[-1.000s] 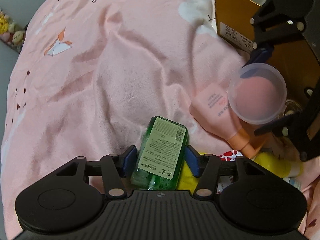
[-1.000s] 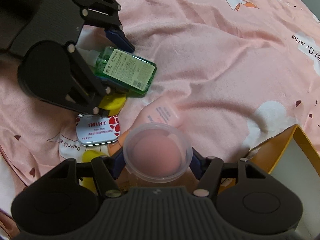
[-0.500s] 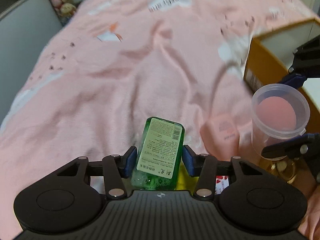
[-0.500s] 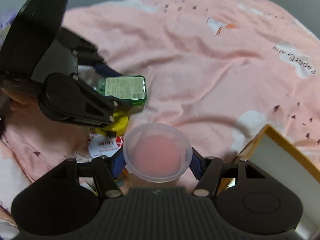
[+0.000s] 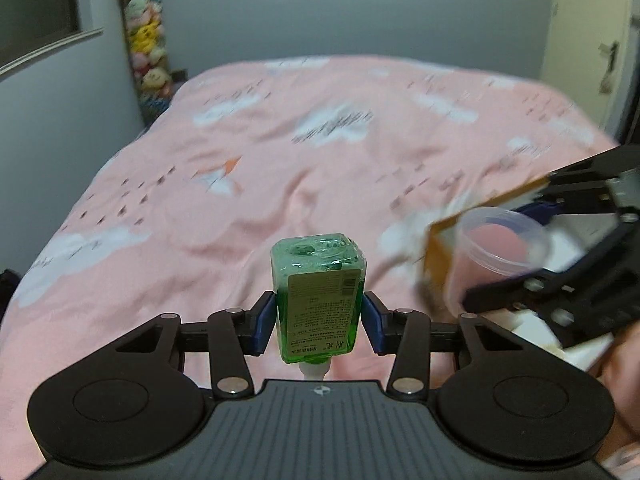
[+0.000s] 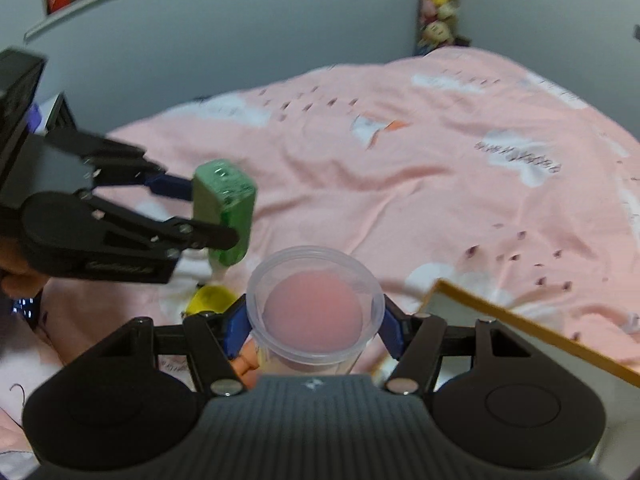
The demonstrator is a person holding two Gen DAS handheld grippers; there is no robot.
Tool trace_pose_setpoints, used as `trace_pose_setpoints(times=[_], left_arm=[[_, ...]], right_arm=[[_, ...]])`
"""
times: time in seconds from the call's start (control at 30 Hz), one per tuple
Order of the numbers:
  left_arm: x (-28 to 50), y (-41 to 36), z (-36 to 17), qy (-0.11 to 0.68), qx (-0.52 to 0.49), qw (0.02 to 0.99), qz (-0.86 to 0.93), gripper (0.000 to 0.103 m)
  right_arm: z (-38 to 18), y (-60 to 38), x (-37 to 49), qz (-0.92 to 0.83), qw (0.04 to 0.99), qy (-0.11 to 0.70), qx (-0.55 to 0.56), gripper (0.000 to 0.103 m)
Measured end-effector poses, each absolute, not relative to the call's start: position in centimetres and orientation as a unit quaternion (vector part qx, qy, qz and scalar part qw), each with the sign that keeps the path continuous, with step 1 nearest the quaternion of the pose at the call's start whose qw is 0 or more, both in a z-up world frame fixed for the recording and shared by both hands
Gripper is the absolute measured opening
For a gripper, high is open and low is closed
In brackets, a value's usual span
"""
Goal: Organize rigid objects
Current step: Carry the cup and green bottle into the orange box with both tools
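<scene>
My left gripper (image 5: 319, 322) is shut on a green bottle (image 5: 318, 296) with a pale label, held up in the air above the pink bedspread (image 5: 280, 168). It also shows in the right wrist view (image 6: 224, 212). My right gripper (image 6: 314, 322) is shut on a clear plastic cup (image 6: 314, 308), lifted beside the orange-edged box (image 6: 520, 332). The cup (image 5: 496, 252) and box (image 5: 440, 256) show at the right of the left wrist view.
A yellow object (image 6: 210, 300) and an orange-capped tube (image 6: 244, 360) lie on the bed under the grippers. Stuffed toys (image 5: 146, 40) hang at the grey wall behind the bed.
Both grippers have risen and tilted up from the bed. The green bottle and the clear cup came up with them, and the room wall now shows.
</scene>
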State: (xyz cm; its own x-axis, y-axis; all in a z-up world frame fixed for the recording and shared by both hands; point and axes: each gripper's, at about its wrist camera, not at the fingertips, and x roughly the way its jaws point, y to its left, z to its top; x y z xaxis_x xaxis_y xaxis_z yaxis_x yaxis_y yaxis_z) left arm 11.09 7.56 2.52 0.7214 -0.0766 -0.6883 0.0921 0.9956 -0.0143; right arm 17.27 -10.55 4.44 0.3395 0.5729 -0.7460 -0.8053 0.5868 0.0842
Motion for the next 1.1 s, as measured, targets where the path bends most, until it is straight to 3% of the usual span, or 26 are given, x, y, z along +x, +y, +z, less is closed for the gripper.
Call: trace_pose_setpoints(times=[0.33,0.47,0.83,1.1], left_arm=[[13.5,-0.6,6.9,0.330,0.002,0.926,-0.185,0.052],[16.2,-4.8,4.6,0.353,0.039,0.909,-0.217,0.052],[21.1,-11.1,-2.8,0.418,0.257,0.836,-0.246,0.052],[22.5,-12.2,-6.1,0.449,0.293,0.803,-0.260,0.053]], right_arm=[[6.1,-18.3,19.8,0.307,0.863,0.380,-0.128,0.064],[4.0,-20.8,20.6,0.264,0.863,0.411,-0.131,0.064],[-0.8,-24.1,22.2,0.251,0.837,0.459,-0.162,0.064],[-2.4,-23.6,23.2,0.269,0.820,0.481,-0.153,0.064]])
